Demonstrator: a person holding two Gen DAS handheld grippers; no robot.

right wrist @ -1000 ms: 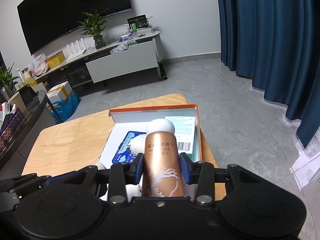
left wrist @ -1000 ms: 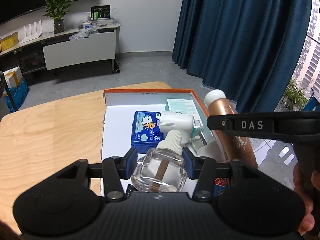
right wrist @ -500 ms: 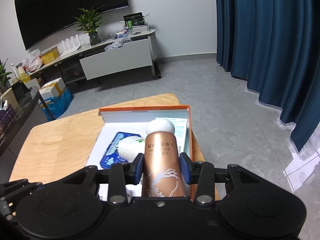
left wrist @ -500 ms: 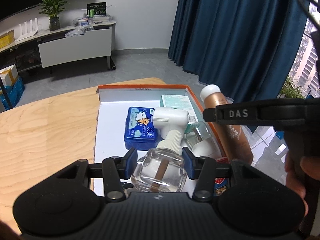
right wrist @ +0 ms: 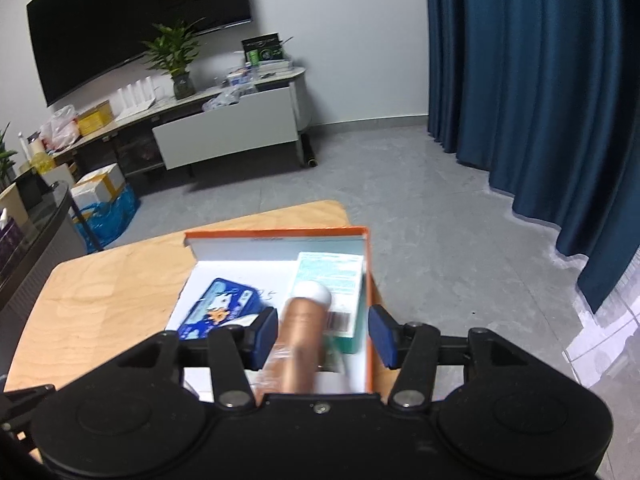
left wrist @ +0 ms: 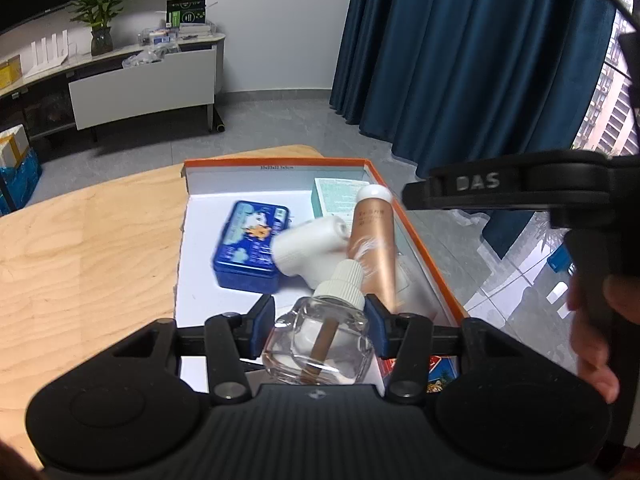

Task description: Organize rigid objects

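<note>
My left gripper (left wrist: 320,320) is shut on a clear glass bottle (left wrist: 320,340) with a white cap, held over the near end of the orange-rimmed white box (left wrist: 416,236). My right gripper (right wrist: 322,332) is open; the copper bottle (right wrist: 302,340) with a white cap lies blurred between its spread fingers, tilted in the box. In the left wrist view the copper bottle (left wrist: 374,248) rests against a white jar (left wrist: 308,244). A blue tin (left wrist: 250,248) and a teal carton (left wrist: 336,196) lie in the box.
The box (right wrist: 370,300) sits at the right end of a wooden table (left wrist: 80,248), close to its edge. Grey floor and blue curtains lie beyond. A small printed pack (left wrist: 440,372) lies at the box's near right corner.
My right gripper has opened and let go of the copper bottle, which has dropped into the box against the white jar. The left gripper still holds the glass bottle.
</note>
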